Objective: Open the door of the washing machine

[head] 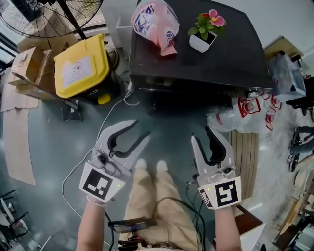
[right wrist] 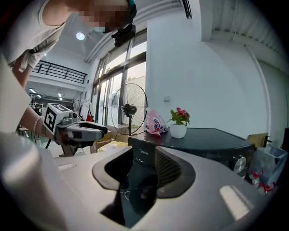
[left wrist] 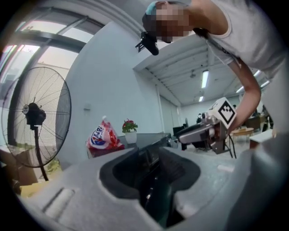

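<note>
The dark washing machine (head: 235,54) stands ahead of me, seen from above, with a pink bag (head: 157,19) and a potted flower (head: 206,32) on its top. Its door is not visible from above. My left gripper (head: 142,128) hovers over the floor in front of the machine, open and empty. My right gripper (head: 201,133) hangs beside it, also open with nothing between its jaws. In the right gripper view the machine's dark front (right wrist: 142,180) shows through the jaws, with a knob (right wrist: 239,163) at the right. The left gripper view shows the machine's top (left wrist: 149,137) and the right gripper (left wrist: 203,131).
A yellow box (head: 81,66), a standing fan (head: 54,14) and cardboard boxes (head: 27,61) stand to the machine's left. A white cable (head: 115,105) runs across the floor. Plastic bags (head: 245,115) and a wooden board (head: 245,157) lie at the right. My shoes (head: 149,166) are between the grippers.
</note>
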A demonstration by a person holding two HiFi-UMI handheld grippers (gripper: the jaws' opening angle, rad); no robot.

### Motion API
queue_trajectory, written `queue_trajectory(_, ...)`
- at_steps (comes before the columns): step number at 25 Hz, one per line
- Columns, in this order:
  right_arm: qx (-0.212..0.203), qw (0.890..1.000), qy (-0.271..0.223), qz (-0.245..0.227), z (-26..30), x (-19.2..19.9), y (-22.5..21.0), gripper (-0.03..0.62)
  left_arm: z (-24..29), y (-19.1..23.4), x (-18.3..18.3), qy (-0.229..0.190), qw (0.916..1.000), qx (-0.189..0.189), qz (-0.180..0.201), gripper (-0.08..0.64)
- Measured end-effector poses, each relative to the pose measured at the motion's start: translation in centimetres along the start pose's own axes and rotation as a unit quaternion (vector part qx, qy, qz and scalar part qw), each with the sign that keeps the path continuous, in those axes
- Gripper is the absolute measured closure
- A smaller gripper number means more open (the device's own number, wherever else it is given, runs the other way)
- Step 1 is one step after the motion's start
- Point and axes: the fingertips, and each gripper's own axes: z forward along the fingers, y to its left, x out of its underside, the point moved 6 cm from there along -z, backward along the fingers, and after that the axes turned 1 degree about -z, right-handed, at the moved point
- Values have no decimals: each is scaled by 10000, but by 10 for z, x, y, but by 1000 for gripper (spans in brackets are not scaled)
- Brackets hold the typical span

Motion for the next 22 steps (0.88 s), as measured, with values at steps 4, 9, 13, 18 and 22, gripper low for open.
queue_trajectory(4, 93, 9998, 122, 99, 9, 27, 4, 454, 9, 1, 31, 11, 9998, 175, 41, 433)
queue_trajectory(9, 101, 9996, 214, 174, 22, 56, 8, 456, 21, 4, 72, 75, 9995, 283, 88, 431)
queue_trajectory(13, 210, 9990, 311, 223, 28, 80, 4, 454, 33, 7, 109, 144, 9993, 350, -19, 428)
queue_trajectory(18, 307, 9983, 408, 280, 38, 106, 2, 454, 45, 13, 145, 227, 9988, 408, -123, 426)
queue_trajectory(22, 402, 9971, 534, 364, 39, 129, 0, 456, 52, 12, 185, 793, 9908, 276, -1059, 423)
